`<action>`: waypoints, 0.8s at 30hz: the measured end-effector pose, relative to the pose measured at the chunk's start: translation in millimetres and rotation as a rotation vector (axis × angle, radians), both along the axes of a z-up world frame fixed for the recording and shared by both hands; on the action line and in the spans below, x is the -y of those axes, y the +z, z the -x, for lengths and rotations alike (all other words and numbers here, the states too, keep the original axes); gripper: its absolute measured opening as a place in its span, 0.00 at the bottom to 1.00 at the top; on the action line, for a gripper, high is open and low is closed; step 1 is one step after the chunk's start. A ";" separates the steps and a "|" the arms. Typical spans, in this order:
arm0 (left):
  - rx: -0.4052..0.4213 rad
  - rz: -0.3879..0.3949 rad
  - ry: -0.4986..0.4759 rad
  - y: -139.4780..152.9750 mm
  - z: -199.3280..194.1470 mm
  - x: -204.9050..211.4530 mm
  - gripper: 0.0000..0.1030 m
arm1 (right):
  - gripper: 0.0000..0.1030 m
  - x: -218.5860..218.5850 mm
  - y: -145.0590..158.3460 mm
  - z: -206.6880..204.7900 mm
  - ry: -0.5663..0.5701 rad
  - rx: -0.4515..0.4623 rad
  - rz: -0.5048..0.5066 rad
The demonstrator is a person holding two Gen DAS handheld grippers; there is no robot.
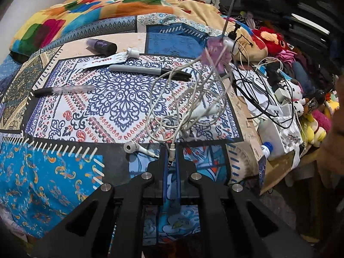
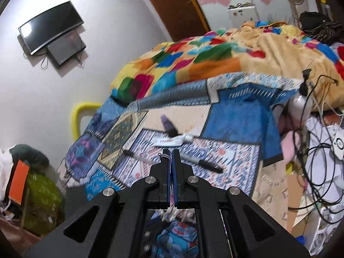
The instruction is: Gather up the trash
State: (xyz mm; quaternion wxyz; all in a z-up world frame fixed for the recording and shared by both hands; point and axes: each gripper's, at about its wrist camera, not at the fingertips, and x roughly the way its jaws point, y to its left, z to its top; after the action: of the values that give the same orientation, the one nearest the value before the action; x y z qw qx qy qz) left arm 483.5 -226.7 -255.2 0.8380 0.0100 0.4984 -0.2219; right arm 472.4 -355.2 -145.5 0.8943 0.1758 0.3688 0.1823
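Lowest in the left wrist view, the left hand-held gripper (image 1: pixel 171 150) has its jaws together, clamped on the plug end of a tangle of white earphone cable (image 1: pixel 182 99). The loops rise from the fingertips into the middle of the frame, blurred as if swinging, and one earbud (image 1: pixel 131 146) lies on the patterned bedspread (image 1: pixel 53 176) just left of the fingertips. In the right wrist view the right hand-held gripper (image 2: pixel 171 152) is also shut; something pale and crumpled shows behind its fingers near the bottom centre, but whether it is held cannot be told.

Further up the bed, in the centre of the left wrist view, lie a grey marker (image 1: pixel 148 71), a clear pen with a black cap (image 1: pixel 62 90) to the left, a flattened white tube (image 1: pixel 111 58) and, in the upper left, a dark purple bottle (image 1: pixel 101 45). The colourful blanket (image 1: pixel 71 19) is heaped behind them.

The step in hand looks like carrying off the earphones. To do it well, the grip on the plug should be kept firm, since only the thin end is pinched, and the lift should be slow enough for the trailing earbud to clear the bedspread. The swinging loops should stay off the cluttered cables (image 1: pixel 264 94) at the right edge. No bin is in view.
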 end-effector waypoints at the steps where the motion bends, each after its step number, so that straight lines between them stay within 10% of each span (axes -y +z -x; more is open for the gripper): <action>1: -0.001 0.004 0.003 0.7 1.2 -1.2 0.05 | 0.02 3.2 0.3 -1.0 -0.016 0.004 0.001; 7: -0.018 0.006 0.017 -1.6 2.0 -13.4 0.06 | 0.02 19.8 -7.1 -8.4 -0.076 -0.020 -0.007; 10: -0.063 0.026 0.053 -2.7 -4.9 -22.3 0.32 | 0.02 16.9 -14.3 -11.5 -0.023 -0.056 -0.029; 15: -0.018 0.035 0.081 12.5 -8.6 -28.0 0.48 | 0.02 0.7 -23.7 -6.7 0.021 -0.063 0.048; 24: 0.057 0.095 -0.032 26.1 -24.2 11.4 0.48 | 0.02 13.9 -44.5 -4.8 0.001 -0.117 0.050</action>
State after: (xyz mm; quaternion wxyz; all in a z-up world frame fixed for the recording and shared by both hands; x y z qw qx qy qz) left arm 507.8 -238.1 -229.1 0.8476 -0.0157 0.4632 -0.2584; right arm 477.2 -369.2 -190.0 0.8752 0.1635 0.4250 0.1631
